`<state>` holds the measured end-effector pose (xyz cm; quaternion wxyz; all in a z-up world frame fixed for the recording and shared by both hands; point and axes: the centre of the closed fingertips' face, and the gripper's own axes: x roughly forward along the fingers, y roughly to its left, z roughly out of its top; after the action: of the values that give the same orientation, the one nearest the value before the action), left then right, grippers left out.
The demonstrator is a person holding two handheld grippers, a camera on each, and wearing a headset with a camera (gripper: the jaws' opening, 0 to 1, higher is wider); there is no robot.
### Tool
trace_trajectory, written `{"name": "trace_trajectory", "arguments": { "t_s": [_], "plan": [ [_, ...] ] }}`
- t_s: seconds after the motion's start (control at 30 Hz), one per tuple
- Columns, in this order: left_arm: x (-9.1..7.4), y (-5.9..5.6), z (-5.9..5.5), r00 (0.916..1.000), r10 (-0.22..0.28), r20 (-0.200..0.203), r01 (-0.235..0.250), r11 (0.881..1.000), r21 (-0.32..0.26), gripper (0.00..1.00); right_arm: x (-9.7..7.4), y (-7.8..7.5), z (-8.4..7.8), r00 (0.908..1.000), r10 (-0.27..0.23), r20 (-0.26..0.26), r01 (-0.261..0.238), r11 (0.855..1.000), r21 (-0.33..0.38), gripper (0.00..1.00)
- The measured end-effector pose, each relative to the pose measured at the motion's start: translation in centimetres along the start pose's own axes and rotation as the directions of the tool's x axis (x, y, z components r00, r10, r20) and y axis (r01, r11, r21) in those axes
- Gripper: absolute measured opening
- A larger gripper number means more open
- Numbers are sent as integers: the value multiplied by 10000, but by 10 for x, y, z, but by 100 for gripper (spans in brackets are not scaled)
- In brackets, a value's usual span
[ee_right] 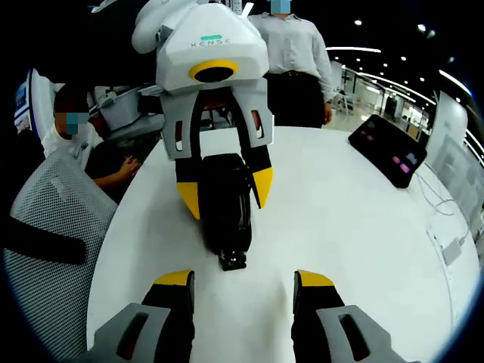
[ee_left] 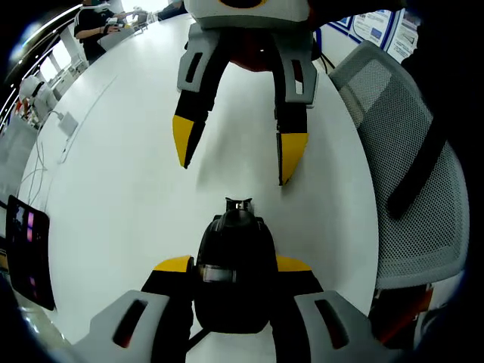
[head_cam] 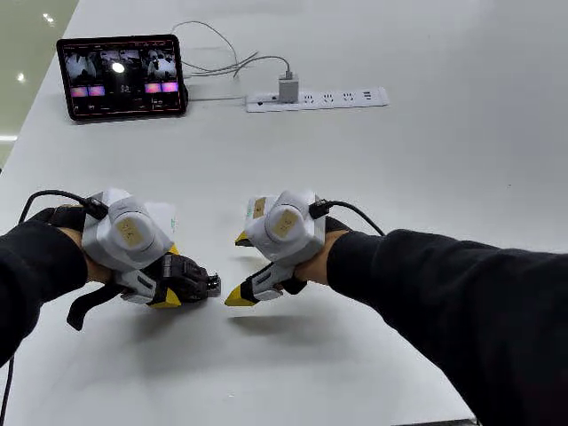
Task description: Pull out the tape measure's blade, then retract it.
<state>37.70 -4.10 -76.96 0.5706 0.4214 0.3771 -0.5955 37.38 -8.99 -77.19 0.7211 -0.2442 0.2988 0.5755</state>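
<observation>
Black-cased, the tape measure [ee_left: 227,249] is clamped between the yellow-tipped jaws of the left gripper [ee_left: 233,265], low over the white table [head_cam: 426,177] (whether it touches the surface I cannot tell). Only the blade's end hook [ee_left: 238,204] shows at its front. Facing it and just apart, the right gripper [head_cam: 240,266] has its jaws spread, with nothing between them. Farther back stand a tablet [head_cam: 122,75] with a lit screen and a power strip [head_cam: 337,98] with a charger [head_cam: 288,89] plugged in.

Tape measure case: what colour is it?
Black. The tape measure shows best in the left gripper view.
</observation>
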Motion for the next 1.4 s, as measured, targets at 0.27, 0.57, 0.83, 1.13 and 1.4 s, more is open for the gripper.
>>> {"name": "trace_trajectory", "arguments": {
  "t_s": [0.27, 0.57, 0.83, 1.13, 1.4],
  "plan": [
    [0, 1, 0, 10000, -10, 26, 10, 10000, -4, 33, 9, 0, 6, 9999, 115, -41, -117, 9994, -335, 36],
    [1, 1, 0, 10000, 2, 47, -2, 10000, -40, 33, 19, 6, 4, 9987, 429, -290, -447, 9969, -653, 29],
    [0, 1, 0, 9999, 60, 101, -59, 10000, -71, 34, 29, 10, 3, 9961, 607, -643, -673, 9920, -1072, 15],
    [0, 0, 1, 9999, 39, 152, -37, 9999, -111, 34, 33, 11, 4, 9958, 629, -670, -685, 9940, -849, 12],
    [0, 0, 1, 9999, 63, 149, -62, 9999, -99, 34, 32, 10, 4, 9971, 653, -395, -684, 9943, -813, 10]
  ]
}}
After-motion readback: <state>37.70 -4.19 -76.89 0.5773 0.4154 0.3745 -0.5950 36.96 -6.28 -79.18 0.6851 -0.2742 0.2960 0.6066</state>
